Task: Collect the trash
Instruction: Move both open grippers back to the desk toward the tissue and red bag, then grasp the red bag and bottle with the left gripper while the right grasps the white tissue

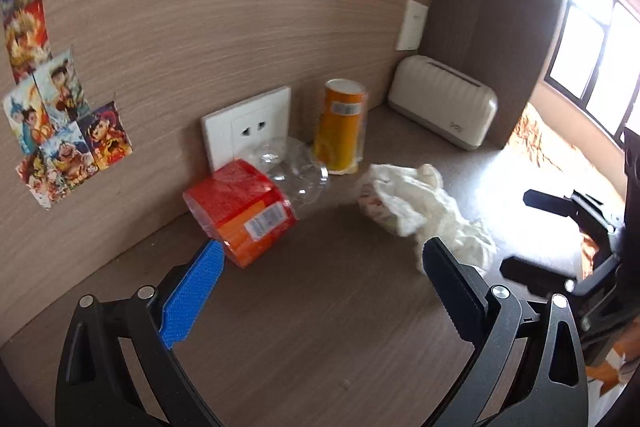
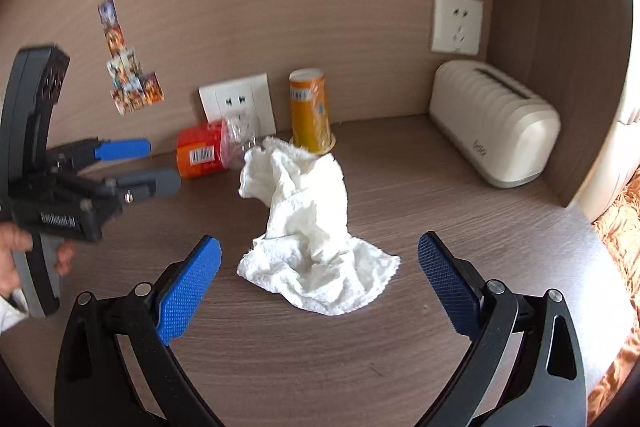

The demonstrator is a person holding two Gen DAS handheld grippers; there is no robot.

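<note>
From the left wrist, nothing looks collected yet: the left tongs (image 1: 320,263) are spread wide and empty above the bench (image 1: 320,327), their left pad close beside the bottle (image 1: 256,203), which lies on its side at the far left against the wall. An orange cup (image 1: 340,127) stands upside down behind it, and the crumpled tissue (image 1: 420,207) lies to the right. From the right wrist, the right tongs (image 2: 320,267) are also spread and empty, the tissue lying between their pads. No bin is visible in either view, so all the trash remains on the bench.
</note>
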